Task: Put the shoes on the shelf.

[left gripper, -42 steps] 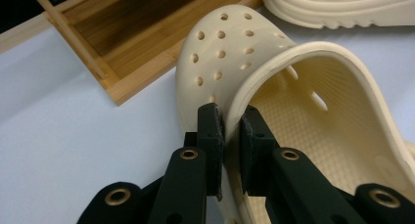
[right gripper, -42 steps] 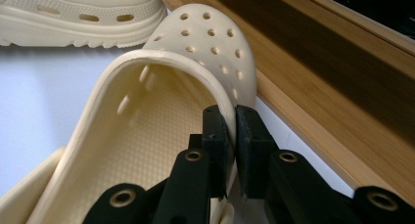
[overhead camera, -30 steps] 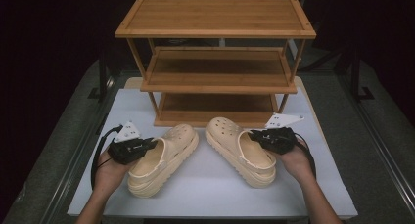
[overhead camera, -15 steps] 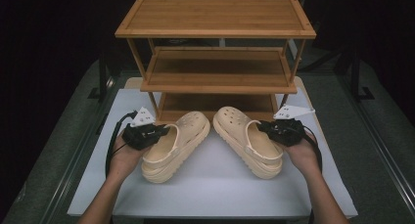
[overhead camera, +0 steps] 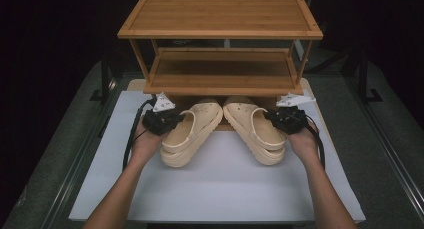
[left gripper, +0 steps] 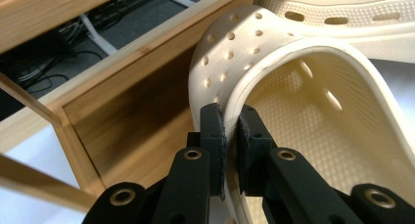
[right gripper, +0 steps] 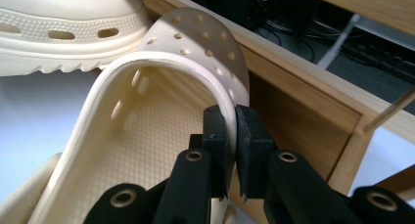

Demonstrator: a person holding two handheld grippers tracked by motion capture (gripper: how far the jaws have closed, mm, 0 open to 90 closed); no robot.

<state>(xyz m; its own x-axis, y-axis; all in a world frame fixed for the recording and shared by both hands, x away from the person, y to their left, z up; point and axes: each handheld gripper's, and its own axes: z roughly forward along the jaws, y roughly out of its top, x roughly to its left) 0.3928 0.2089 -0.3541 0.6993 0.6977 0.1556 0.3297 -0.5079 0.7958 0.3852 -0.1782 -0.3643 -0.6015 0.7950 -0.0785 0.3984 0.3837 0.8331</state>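
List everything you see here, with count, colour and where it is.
Clogs: 2, cream, on the table with toes at the rack's bottom shelf; left clog, right clog.
Rack: 1, wooden, three shelves, at the table's far end.
Table: 1, white top.
Grippers: 2, black; left gripper clamps the left clog's outer side wall, right gripper the right clog's.
Hands: 2, left hand, right hand, one holding each gripper.
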